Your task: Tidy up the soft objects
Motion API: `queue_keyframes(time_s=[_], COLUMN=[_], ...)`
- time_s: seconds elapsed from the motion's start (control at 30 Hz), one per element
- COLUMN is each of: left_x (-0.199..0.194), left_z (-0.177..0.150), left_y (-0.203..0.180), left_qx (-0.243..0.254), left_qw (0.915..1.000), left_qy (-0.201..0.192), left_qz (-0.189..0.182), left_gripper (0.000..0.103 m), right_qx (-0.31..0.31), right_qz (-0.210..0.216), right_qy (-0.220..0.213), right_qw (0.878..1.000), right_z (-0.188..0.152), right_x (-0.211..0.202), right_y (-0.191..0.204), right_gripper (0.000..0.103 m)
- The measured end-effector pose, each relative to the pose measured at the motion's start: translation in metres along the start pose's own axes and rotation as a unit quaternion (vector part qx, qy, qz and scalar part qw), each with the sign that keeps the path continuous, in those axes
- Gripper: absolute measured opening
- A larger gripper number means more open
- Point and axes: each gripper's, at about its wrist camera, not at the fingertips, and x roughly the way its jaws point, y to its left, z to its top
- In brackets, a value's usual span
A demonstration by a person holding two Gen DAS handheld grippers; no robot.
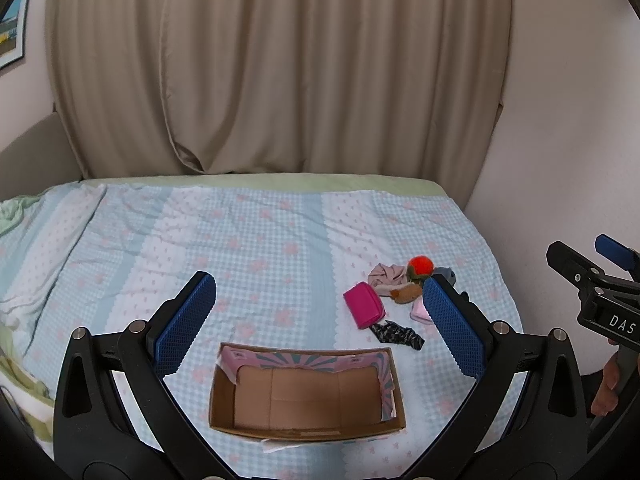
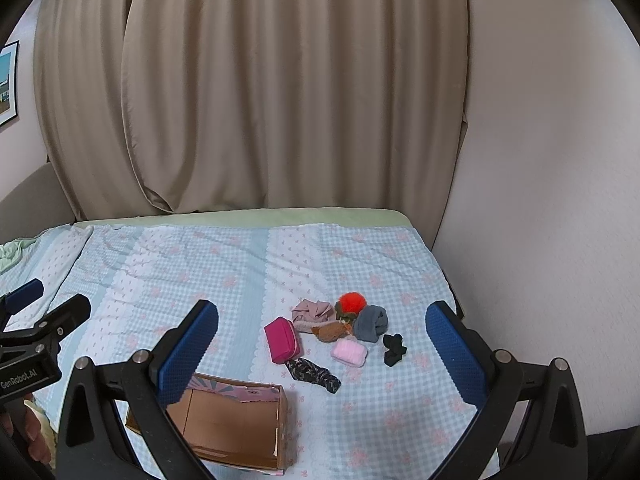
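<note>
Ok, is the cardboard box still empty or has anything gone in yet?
Empty. The cardboard box shows only bare brown floor in the left wrist view; the soft items, like the pink pouch, all lie on the bedspread outside it.

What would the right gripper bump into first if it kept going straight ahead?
Probably the pile of soft things: the open right gripper points at the small fluffy pink pad lying on the checked blue bedspread. Depth is hard to judge.

Cardboard box (image 1: 306, 392): matt brown inside, printed paper lining at rim. Bedsheet (image 2: 240, 272): creased checked cloth; curtain (image 2: 280, 100): smooth matt fabric. Both grippers' pads (image 2: 456, 356): blue, rough-textured, on matt black plastic arms with 2 metal pins each side.
</note>
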Motion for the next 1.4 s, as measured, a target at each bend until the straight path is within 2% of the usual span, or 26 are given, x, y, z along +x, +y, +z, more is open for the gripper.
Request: queue_keyframes(time_s=[0.17, 0.33, 0.47, 0.57, 0.77, 1.0, 1.3, 1.4], left_x=[0.003, 0.023, 0.062, 0.105, 0.21, 0.331, 0.459, 0.489], left_z=[0.002, 0.008, 0.013, 0.011, -0.009, -0.043, -0.094, -0.112], left_y=[0.004, 0.01, 0.013, 0.009, -0.01, -0.038, -0.062, -0.064], left_qx=[0.002, 0.004, -0.002, -0.01, -0.044, -0.083, -0.111, -0.112], left_qw=[1.0, 0.9994, 0.9966, 0.9903, 0.9672, 0.9373, 0.8982, 0.8892], left_qy=[0.003, 0.023, 0.065, 0.114, 0.226, 0.319, 0.41, 0.431], left_qz=[-0.007, -0.026, -0.05, -0.079, -0.107, -0.114, -0.112, -0.107], left_gripper=[0.103, 0.103, 0.103, 0.103, 0.103, 0.103, 0.102, 0.102], right_qx=[0.002, 0.011, 0.025, 0.036, 0.069, 0.085, 0.137, 0.15], right_qz=[-0.001, -0.002, -0.011, -0.021, -0.021, 0.003, 0.017, 0.019], right_qy=[-0.003, -0.003, 0.014, 0.032, 0.079, 0.149, 0.231, 0.254], right_qw=[1.0, 1.0, 1.0, 0.999, 0.994, 0.985, 0.963, 0.955], right_z=[0.001, -0.005, -0.016, -0.021, -0.041, -0.073, -0.118, -0.132], right_x=[0.001, 0.005, 0.015, 0.031, 0.086, 0.18, 0.299, 0.335], right_y=[0.0, -0.004, -0.01, -0.017, -0.045, -0.069, -0.088, -0.09], right_gripper=[0.103, 0.103, 0.103, 0.103, 0.103, 0.103, 0.103, 0.103])
